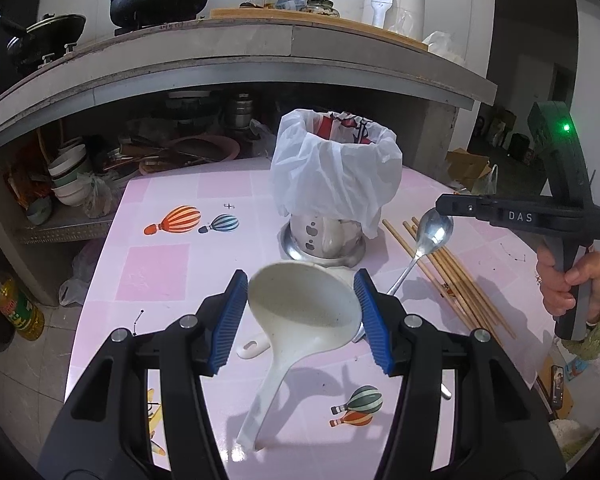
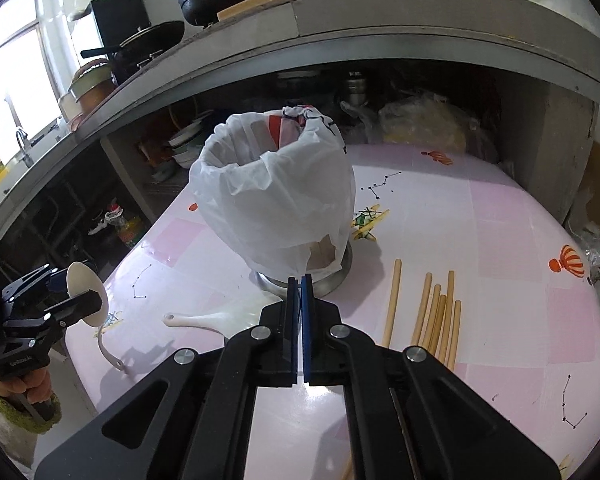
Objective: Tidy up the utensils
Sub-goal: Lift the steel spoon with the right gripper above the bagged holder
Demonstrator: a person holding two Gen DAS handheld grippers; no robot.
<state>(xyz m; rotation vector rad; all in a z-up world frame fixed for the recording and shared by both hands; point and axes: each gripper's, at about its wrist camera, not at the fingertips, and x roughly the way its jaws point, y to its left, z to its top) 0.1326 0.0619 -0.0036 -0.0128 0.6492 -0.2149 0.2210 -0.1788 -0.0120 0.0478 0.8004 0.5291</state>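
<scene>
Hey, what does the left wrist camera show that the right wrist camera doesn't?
Only the left wrist view shows the metal spoon pinched at its bowl by the right gripper, lifted above the chopsticks, plus the hot-air balloon print.

Only the right wrist view shows a second white ladle lying whole on the table, and the right gripper's jaws pressed together from behind.

Both show the bag-lined metal holder, the chopsticks, and the white ladle held in the left gripper.

Both wrist cameras look down along their fingers, close over the pink table (image 1: 160,272); both show the bag-lined holder (image 2: 276,200).
</scene>
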